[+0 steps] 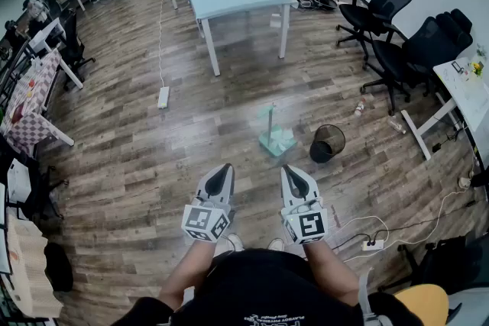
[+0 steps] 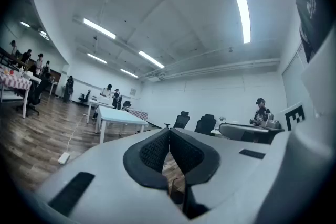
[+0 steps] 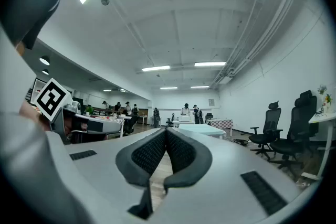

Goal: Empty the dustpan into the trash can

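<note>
While the left gripper [image 1: 225, 169] and right gripper [image 1: 287, 170] hang pinched shut and empty, the dustpan [image 1: 276, 137] stands untouched near the trash can [image 1: 327, 143]: everything's left to do!

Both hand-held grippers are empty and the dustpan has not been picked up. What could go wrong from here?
1. The left hand-held gripper and right hand-held gripper are both shut and short of the dustpan. Its slim upright handle could tip if nudged.
2. The trash can has a small mouth, so debris may miss it.
3. The corded power strip lies near the person's shoes, a possible trip hazard.
</note>
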Demonstrator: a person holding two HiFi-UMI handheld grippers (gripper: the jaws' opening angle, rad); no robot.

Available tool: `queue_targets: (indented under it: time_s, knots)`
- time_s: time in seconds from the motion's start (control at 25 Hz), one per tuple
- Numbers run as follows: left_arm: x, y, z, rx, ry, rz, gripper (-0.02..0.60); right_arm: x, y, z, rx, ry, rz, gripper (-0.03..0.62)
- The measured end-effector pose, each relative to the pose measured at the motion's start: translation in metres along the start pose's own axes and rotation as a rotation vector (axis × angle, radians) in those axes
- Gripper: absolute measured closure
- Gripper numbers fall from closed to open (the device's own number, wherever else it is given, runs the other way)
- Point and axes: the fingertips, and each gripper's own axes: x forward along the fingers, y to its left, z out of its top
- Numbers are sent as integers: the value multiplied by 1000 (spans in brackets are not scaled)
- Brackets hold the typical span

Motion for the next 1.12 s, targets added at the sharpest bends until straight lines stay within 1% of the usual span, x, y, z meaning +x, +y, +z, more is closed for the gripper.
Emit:
queue_targets:
  time_s: [0.2, 0.48, 0.68, 0.8, 0.88, 0.96, 1.04, 1.12]
  knots:
    - [9, 15, 11, -2, -18, -32, 558, 22, 6, 5, -17, -13, -17, 569]
    - [12, 35, 7, -8, 0, -69, 558, 42, 22, -2, -21, 7, -37, 571]
    - [7, 51, 9, 6, 13, -89, 558, 53, 30, -5, 21, -36, -68, 569]
    - [4, 61, 12, 16, 13, -95, 558, 59, 34, -9, 19, -21, -79, 569]
    - [5, 65, 12, 20, 13, -94, 558, 63, 36, -8, 13, -19, -74, 569]
    - [8, 72, 11, 18, 16, -82, 558, 70, 40, -8, 5, -18, -51, 569]
    - [11, 79, 11, 3, 12, -73, 558, 80, 41, -10, 2, -16, -28, 569]
    - [17, 84, 11, -28, -2, -64, 558, 91, 37, -12, 7, -18, -14, 569]
